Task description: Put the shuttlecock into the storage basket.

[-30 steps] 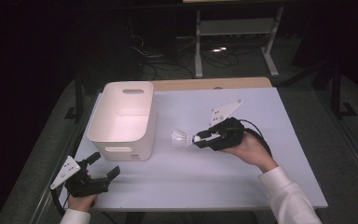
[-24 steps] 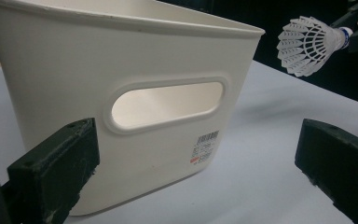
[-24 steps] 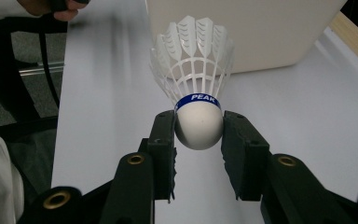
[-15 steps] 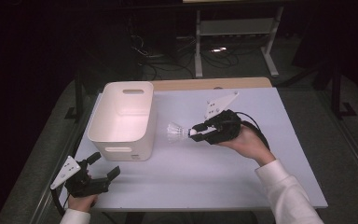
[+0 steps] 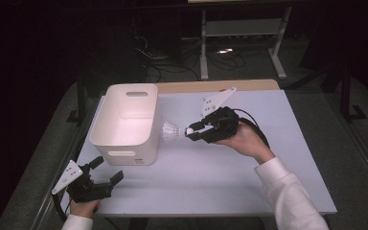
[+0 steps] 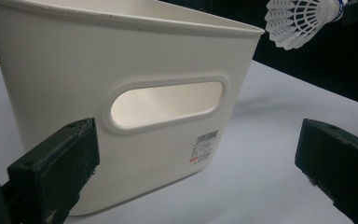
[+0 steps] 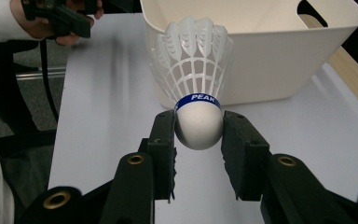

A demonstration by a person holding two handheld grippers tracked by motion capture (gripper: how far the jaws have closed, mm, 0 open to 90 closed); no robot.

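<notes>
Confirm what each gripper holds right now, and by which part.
Right gripper grips the shuttlecock by its round white cork base, one jaw on each side, skirt pointing toward the white bin. Left gripper is open and holds nothing.

A white table (image 5: 220, 172) fills the centre of the frame; beyond it, cables (image 5: 211, 52) sprawl across the dark floor beside a metal stand (image 5: 239, 33), upper centre.
</notes>
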